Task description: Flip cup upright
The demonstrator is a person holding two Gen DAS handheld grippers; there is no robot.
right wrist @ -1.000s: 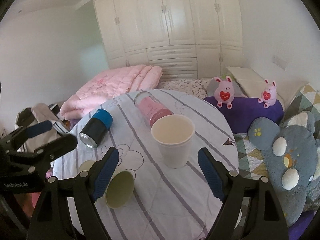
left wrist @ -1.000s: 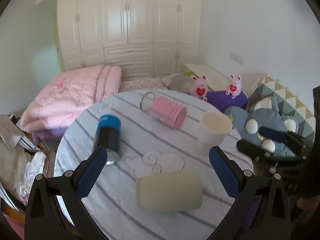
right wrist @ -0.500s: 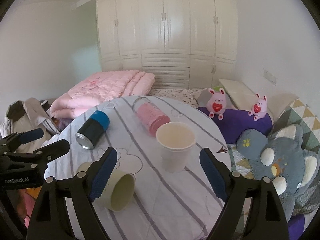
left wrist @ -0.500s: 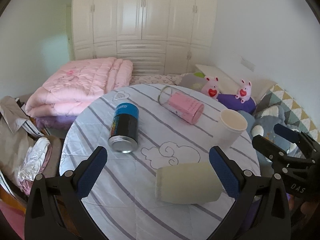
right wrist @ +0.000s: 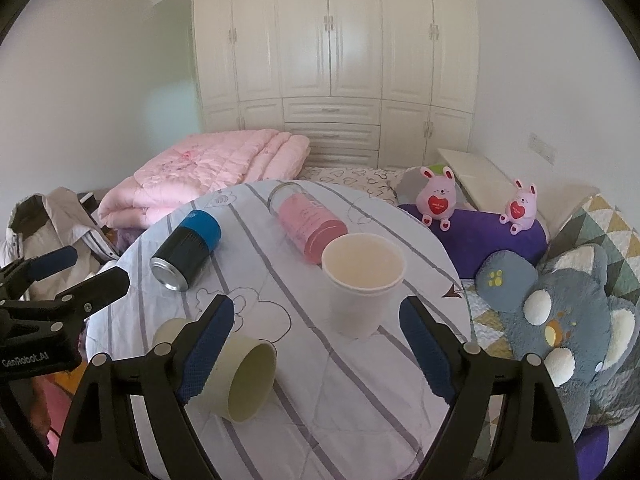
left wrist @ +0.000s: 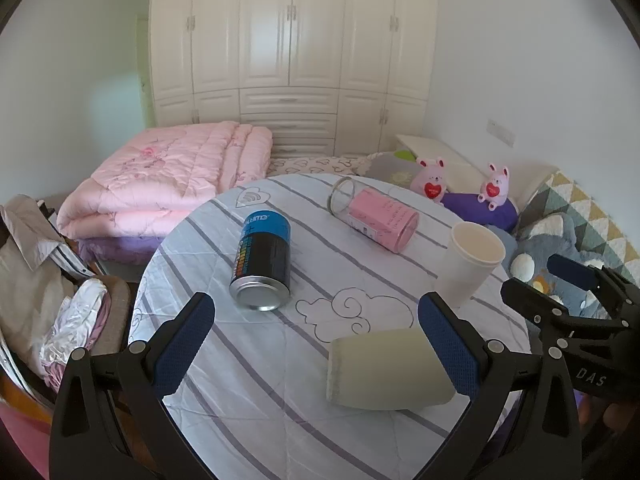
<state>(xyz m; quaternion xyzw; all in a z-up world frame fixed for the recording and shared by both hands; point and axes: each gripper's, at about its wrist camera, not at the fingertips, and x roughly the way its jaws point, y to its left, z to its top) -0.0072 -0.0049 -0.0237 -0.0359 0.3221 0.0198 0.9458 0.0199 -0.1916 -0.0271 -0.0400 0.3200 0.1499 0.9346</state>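
A pale yellow cup (left wrist: 386,369) lies on its side at the near edge of the round table (left wrist: 248,360); in the right wrist view (right wrist: 244,380) its mouth faces me. A white paper cup (left wrist: 470,264) stands upright at the right, also in the right wrist view (right wrist: 362,284). My left gripper (left wrist: 316,344) is open and empty, above the table just left of the lying cup. My right gripper (right wrist: 316,344) is open and empty, above the table in front of the white cup.
A black and blue can (left wrist: 262,262) and a pink glass jar (left wrist: 374,216) lie on their sides further back. A folded pink quilt (left wrist: 172,176) lies behind the table. Plush toys and cushions (right wrist: 560,300) lie to the right, clothes (left wrist: 36,280) to the left.
Both grippers have pulled back and risen, so the table objects look smaller and further off. Both stay open. No object on the table has moved.
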